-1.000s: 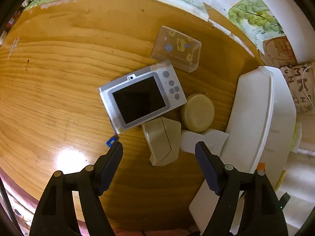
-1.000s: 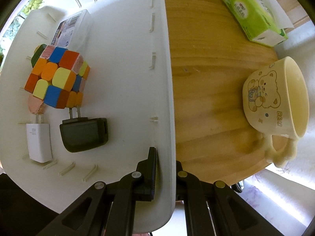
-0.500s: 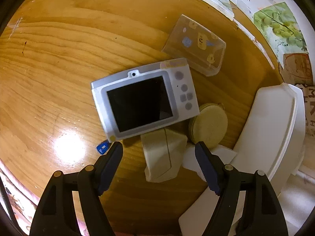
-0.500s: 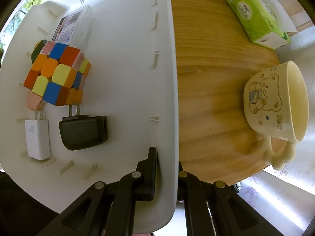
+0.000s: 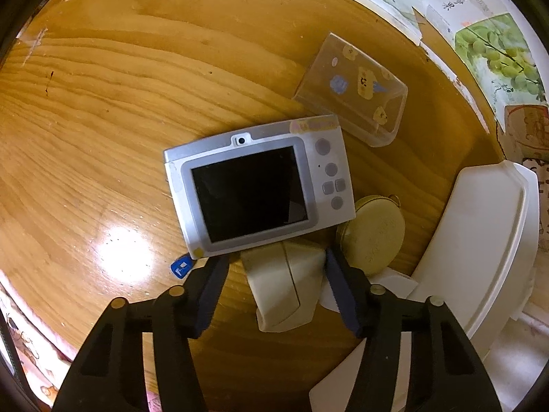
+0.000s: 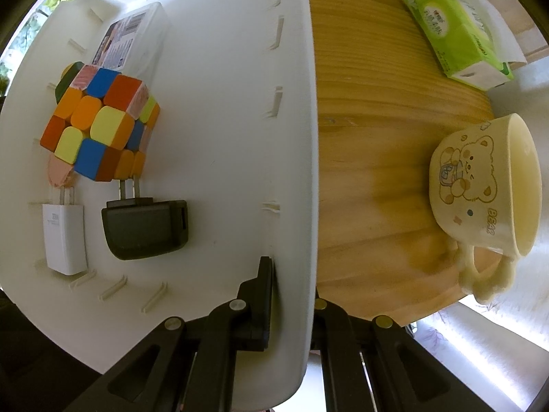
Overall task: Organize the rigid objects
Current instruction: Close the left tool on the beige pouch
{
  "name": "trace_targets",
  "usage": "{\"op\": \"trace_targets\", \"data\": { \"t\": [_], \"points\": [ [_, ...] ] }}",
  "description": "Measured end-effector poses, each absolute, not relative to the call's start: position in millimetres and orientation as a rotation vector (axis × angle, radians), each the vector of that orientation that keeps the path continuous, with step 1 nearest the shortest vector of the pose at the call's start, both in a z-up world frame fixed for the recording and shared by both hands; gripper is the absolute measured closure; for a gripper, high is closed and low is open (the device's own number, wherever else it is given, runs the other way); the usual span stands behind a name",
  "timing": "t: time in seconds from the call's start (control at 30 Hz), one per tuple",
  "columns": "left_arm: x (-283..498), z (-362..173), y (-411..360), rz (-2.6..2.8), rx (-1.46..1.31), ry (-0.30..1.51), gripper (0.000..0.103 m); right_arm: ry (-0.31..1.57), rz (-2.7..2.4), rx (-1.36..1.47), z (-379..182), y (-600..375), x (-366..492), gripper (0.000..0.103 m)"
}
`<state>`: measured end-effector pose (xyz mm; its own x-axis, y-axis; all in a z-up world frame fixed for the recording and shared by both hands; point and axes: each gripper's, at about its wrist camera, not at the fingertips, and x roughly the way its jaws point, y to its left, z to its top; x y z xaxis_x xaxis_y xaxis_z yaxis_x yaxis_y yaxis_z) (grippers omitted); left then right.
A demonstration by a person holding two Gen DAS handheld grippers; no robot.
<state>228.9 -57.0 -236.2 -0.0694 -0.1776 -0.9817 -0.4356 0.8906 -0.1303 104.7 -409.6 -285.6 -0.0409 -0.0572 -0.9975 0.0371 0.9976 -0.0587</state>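
Two grippers work here. Left gripper (image 5: 274,285) hovers low over the wooden table (image 5: 103,103), jaws spread wide, a beige wedge-shaped object (image 5: 284,292) between its fingers and the silver camera (image 5: 257,189) just ahead. Right gripper (image 6: 291,295) is clamped on the white bin (image 6: 223,103) wall; the puzzle cube (image 6: 99,127) lies inside, ahead-left.

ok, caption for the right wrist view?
Right tool clamps bin wall; cube, two chargers inside.

Left gripper (image 5: 274,276), jaws apart, above a beige folded object (image 5: 283,288) on the wooden table (image 5: 103,103). Beyond it lies the silver camera (image 5: 257,189), screen up; a round tin (image 5: 372,235) right of the camera, a clear case (image 5: 353,91) farther.
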Motion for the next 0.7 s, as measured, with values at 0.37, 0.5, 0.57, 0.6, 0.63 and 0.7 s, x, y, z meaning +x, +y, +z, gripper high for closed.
{"op": "trace_targets", "data": {
  "t": [0.37, 0.5, 0.57, 0.6, 0.63, 0.7],
  "points": [
    [231.5, -228.2, -57.6, 0.221, -0.469, 1.654, 0.049, 1.61, -0.078, -0.013, -286.3, -410.0, 105.2, 0.097],
    [229.7, -226.7, -58.8, 0.214, -0.465, 1.663, 0.05, 1.61, -0.079, -0.012, -286.1, -410.7, 104.9, 0.097],
    [225.9, -229.1, -58.3, 0.21, -0.463, 1.666, 0.05, 1.61, -0.08, -0.011, -286.0, -411.1, 104.9, 0.097],
    [224.5, -229.1, -58.5, 0.208, -0.462, 1.668, 0.05, 1.61, -0.08, -0.01, -285.8, -411.3, 104.8, 0.097],
    [222.2, -229.1, -58.4, 0.206, -0.462, 1.669, 0.05, 1.61, -0.08, -0.01, -285.8, -411.4, 104.8, 0.097],
    [218.3, -228.2, -58.6, 0.203, -0.46, 1.668, 0.05, 1.61, -0.08, -0.011, -285.9, -411.2, 104.8, 0.097]
  ]
}}
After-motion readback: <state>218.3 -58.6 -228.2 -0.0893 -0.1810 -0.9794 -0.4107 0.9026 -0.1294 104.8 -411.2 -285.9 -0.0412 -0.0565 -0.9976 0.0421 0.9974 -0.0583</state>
